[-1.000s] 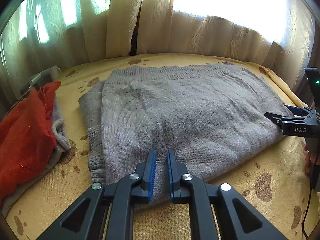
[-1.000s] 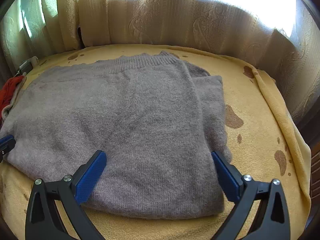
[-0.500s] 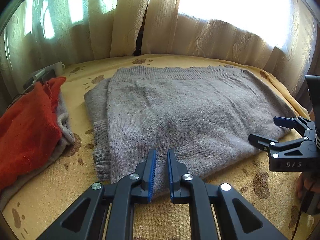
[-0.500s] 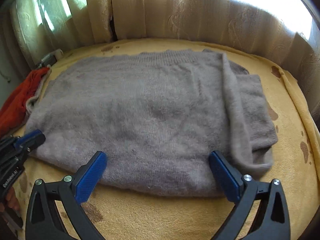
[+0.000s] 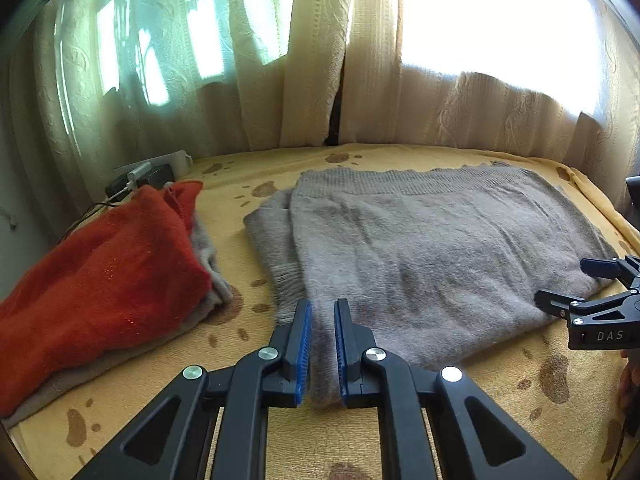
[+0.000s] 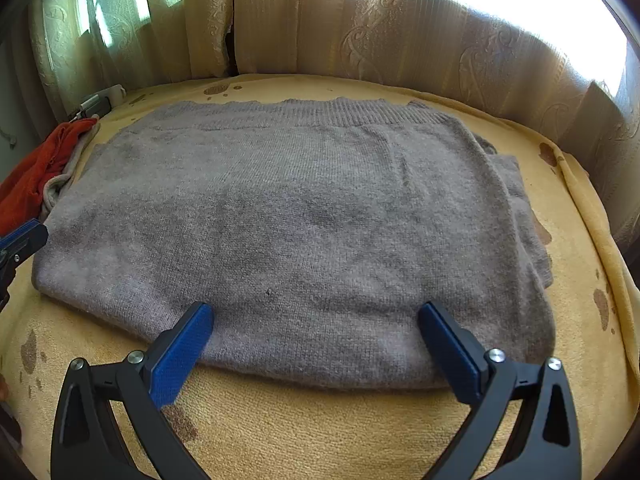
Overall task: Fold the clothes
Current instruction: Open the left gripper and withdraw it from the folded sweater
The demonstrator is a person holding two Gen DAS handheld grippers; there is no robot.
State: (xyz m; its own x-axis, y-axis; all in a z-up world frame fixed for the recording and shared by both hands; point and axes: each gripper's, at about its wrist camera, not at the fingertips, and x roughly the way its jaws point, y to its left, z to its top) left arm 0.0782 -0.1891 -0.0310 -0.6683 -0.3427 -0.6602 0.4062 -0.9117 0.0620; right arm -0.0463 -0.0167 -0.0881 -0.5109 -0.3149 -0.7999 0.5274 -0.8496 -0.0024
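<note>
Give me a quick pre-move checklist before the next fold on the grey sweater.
1. Left gripper pinching the grey sweater at its near edge: ok, knit sits between the nearly closed pads.
2. Right gripper open and empty: ok, jaws wide at the near hem.
3. Right sleeve tucked under the body: ok.
4. Sweater lying flat on the yellow blanket: ok, only slight ripples.
5. Red garment apart from the sweater: ok, blanket shows between them.
6. Layers underneath smooth: cannot tell.
</note>
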